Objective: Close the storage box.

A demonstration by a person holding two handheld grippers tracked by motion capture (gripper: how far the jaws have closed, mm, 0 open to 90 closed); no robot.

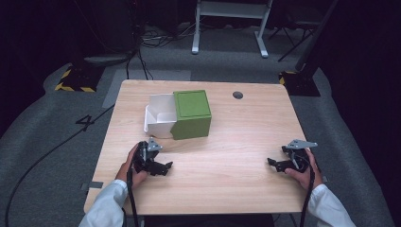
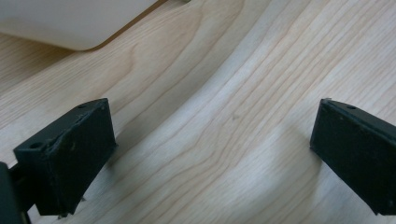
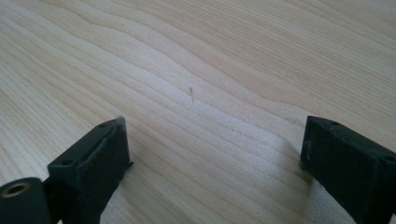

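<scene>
Overhead light falls on the table point(image 1: 246, 142); the room around it is near black. The box point(image 1: 191, 114) casts a soft shadow toward the near side. High view is slightly soft and grainy. Gripper views: wood grain sharp, near jaws blurred, grain lines bowed toward the edges.

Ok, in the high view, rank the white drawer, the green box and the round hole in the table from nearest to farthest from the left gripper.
From the left gripper, whose jaws stand open:
1. White drawer, just beyond it, pulled out of the box's left side.
2. Green box, beyond and a little right, mid-table.
3. Round hole, far right, near the table's far edge.
</scene>
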